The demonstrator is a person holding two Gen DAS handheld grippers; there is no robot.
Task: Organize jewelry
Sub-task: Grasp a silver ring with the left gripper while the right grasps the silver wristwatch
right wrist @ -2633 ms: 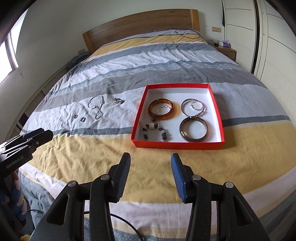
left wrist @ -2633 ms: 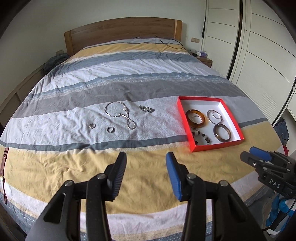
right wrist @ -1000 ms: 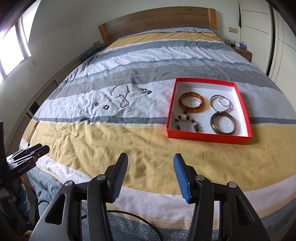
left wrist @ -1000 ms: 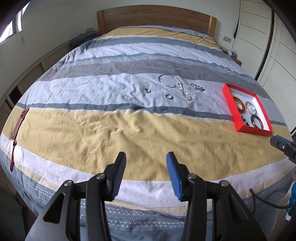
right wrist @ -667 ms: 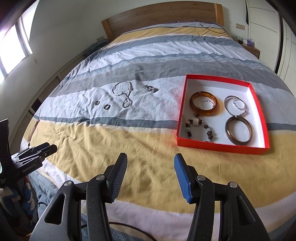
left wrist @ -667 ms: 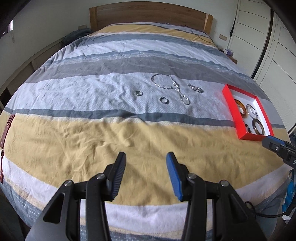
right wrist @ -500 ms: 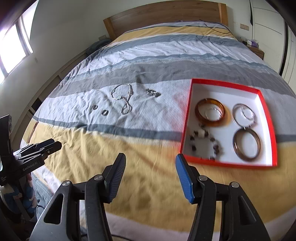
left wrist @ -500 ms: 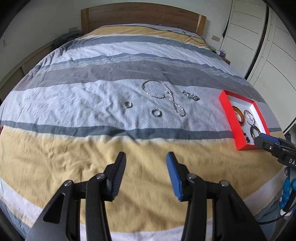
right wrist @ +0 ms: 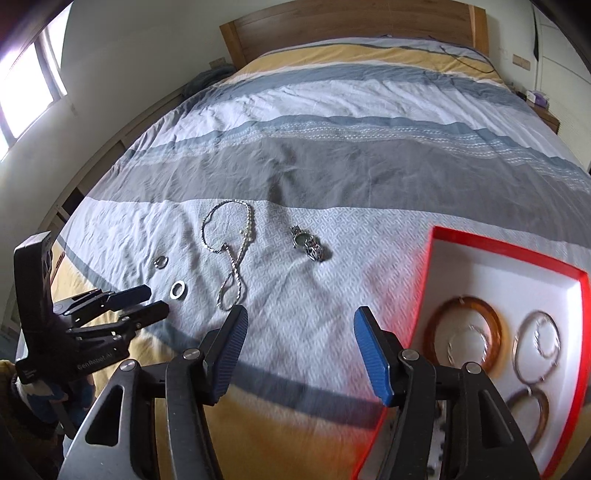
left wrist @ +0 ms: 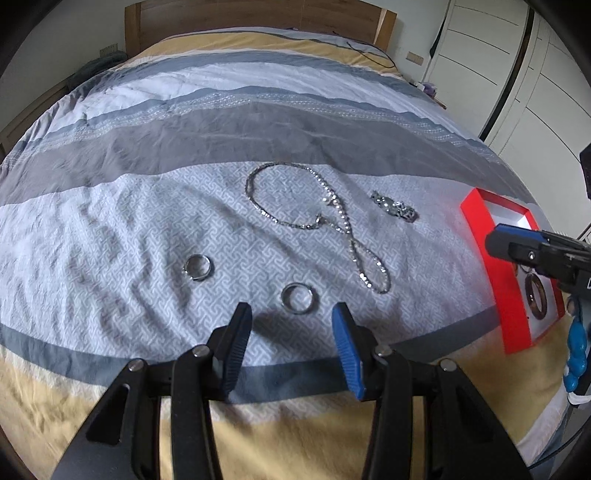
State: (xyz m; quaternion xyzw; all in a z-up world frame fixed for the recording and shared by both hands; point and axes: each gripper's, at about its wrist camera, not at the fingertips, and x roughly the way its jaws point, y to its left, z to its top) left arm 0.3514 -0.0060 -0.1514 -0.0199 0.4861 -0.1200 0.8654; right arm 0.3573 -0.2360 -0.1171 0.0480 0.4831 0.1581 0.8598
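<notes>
On the striped bedspread lie two silver rings, the nearer ring and the left ring, a silver chain necklace and a small silver watch. My left gripper is open and empty, just short of the nearer ring. My right gripper is open and empty over the bedspread, between the necklace and the red tray. The tray holds an amber bangle, a silver bangle and a dark bangle. The watch lies beyond the right gripper.
The wooden headboard is at the far end. White wardrobe doors stand to the right. A bedside table sits at the far right. The bed's near edge is below both grippers.
Both grippers have moved forward and down toward the bedspread. The left one now sits just before the nearer ring; the right one is closer to the tray's left edge. Both stay open.
</notes>
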